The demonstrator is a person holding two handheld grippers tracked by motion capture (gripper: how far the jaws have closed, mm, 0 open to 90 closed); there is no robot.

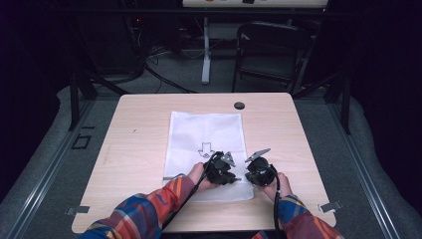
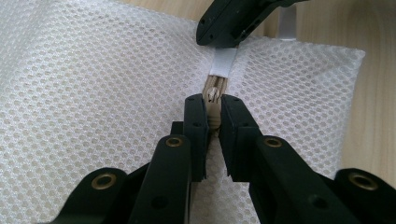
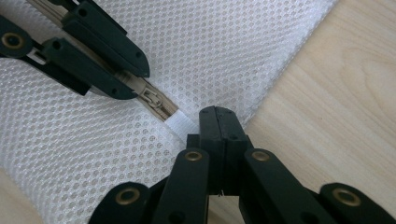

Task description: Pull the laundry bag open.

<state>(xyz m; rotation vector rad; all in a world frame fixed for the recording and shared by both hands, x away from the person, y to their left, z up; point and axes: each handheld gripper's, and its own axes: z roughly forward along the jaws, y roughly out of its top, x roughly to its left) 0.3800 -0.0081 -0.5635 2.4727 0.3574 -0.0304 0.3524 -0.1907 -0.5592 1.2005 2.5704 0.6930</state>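
A white mesh bag lies flat in the middle of the wooden table, with a beige zipper along its near edge. My left gripper is shut on the zipper's pull; from above it sits at the bag's near edge. My right gripper is shut on the white fabric tab at the zipper's end, close to the bag's corner. The two grippers' tips face each other, a short gap apart. The tab runs under the right gripper's tip.
A black arrow is printed on the bag. A small black grommet sits near the table's far edge. Behind the table stand a black chair and a white desk leg. Bare wood lies left and right of the bag.
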